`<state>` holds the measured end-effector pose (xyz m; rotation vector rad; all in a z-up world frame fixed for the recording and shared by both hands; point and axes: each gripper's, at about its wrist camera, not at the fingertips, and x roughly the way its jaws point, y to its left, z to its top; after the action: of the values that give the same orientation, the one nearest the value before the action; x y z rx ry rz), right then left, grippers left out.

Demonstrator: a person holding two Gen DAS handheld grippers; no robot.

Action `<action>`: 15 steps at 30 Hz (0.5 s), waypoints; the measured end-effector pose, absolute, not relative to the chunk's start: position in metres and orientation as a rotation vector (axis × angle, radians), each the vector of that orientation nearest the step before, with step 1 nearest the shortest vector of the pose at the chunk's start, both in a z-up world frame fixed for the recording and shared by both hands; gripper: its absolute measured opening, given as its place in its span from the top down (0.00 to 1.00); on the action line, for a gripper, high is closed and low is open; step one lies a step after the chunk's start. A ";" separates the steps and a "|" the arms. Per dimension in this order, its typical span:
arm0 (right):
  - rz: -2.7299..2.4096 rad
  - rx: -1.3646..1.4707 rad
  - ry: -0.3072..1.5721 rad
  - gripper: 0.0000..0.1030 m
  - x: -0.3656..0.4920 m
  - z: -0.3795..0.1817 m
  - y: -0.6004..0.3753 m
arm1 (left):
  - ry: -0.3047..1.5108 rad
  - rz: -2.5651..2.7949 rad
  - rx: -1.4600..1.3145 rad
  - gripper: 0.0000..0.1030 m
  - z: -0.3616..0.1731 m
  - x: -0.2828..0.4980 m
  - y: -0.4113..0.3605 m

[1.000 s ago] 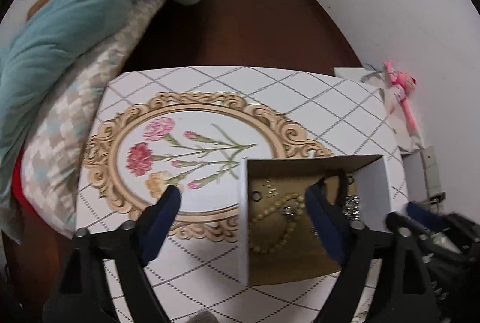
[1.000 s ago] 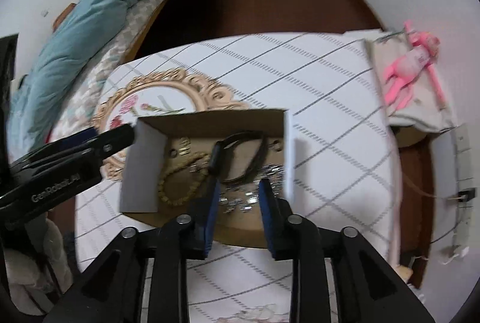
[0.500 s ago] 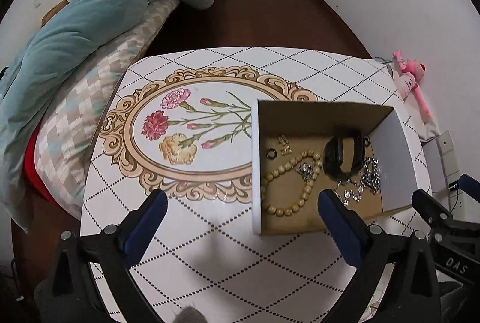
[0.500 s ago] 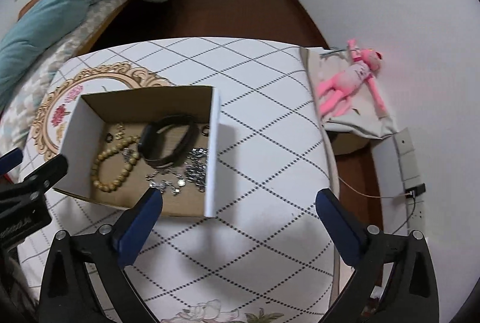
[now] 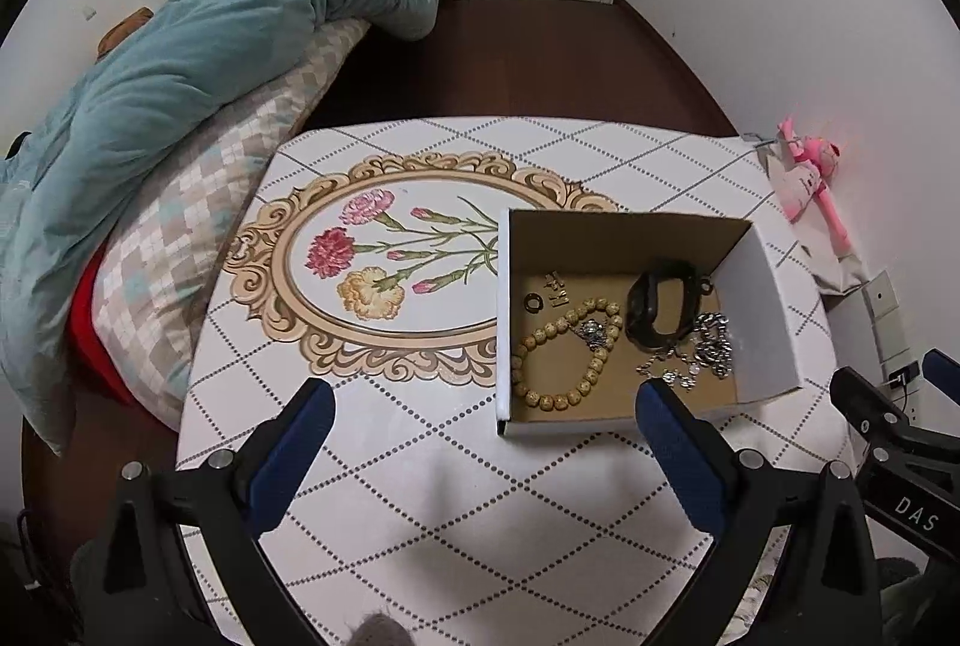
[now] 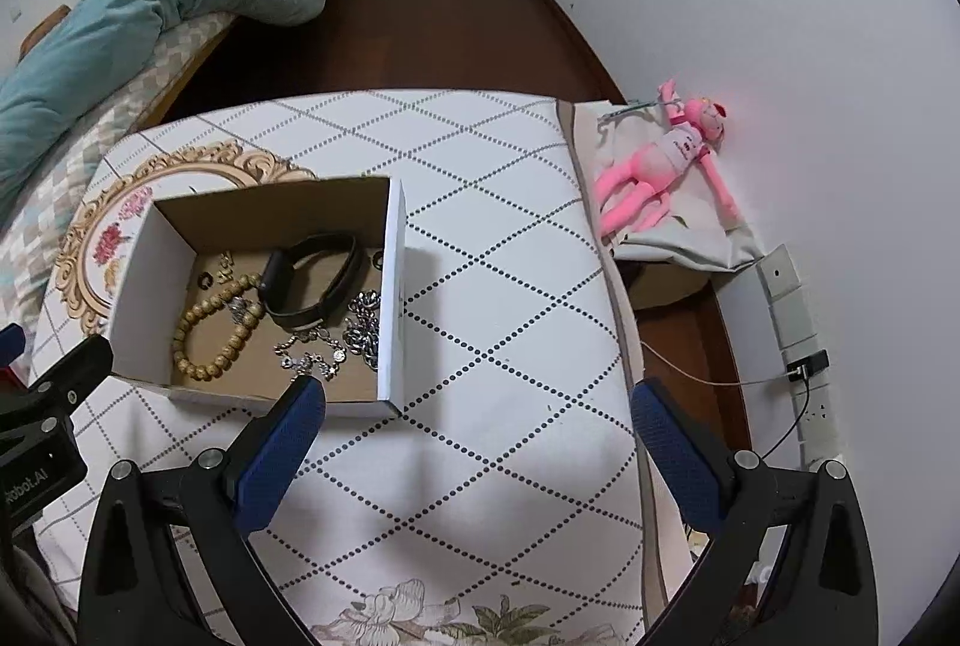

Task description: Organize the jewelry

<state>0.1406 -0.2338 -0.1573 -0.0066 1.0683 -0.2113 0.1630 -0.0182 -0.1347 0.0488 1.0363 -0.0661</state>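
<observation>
Cardboard box: matt brown inside, smooth white outside. Bead bracelet: wood-like, dull tan. Chain: shiny metal. Black band: smooth, faintly glossy. Tablecloth: smooth printed sheet, slight sheen. Blue finger pads: finely textured. Quilt, upper left: soft matt cloth. Pink toy: plush.

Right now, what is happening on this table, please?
A person holds two grippers above the patterned tablecloth, sorting jewelry. The left gripper and right gripper are both open and hold nothing. The wooden bead bracelet, black wristband, silver chain and small dark ring all lie inside the open white cardboard box.
</observation>
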 end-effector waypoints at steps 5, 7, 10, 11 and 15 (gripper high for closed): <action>-0.220 -0.001 1.014 0.00 0.118 -0.126 -0.233 | 0.993 -0.081 0.046 0.00 -0.107 0.142 -0.018; -0.221 0.000 0.988 0.00 0.106 -0.112 -0.232 | 0.969 -0.087 0.046 0.00 -0.095 0.132 -0.017; -0.217 0.004 0.956 0.00 0.089 -0.093 -0.228 | 0.935 -0.094 0.052 0.00 -0.075 0.114 -0.016; -0.215 0.006 0.942 0.00 0.081 -0.086 -0.226 | 0.927 -0.094 0.054 0.00 -0.070 0.108 -0.015; -0.212 0.003 0.893 0.00 0.056 -0.060 -0.221 | 0.902 -0.088 0.050 0.00 -0.051 0.088 -0.011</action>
<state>0.0560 -0.2213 -0.0598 0.0035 0.8932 -0.2117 0.0885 -0.0112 -0.0511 0.0498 0.9017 -0.0880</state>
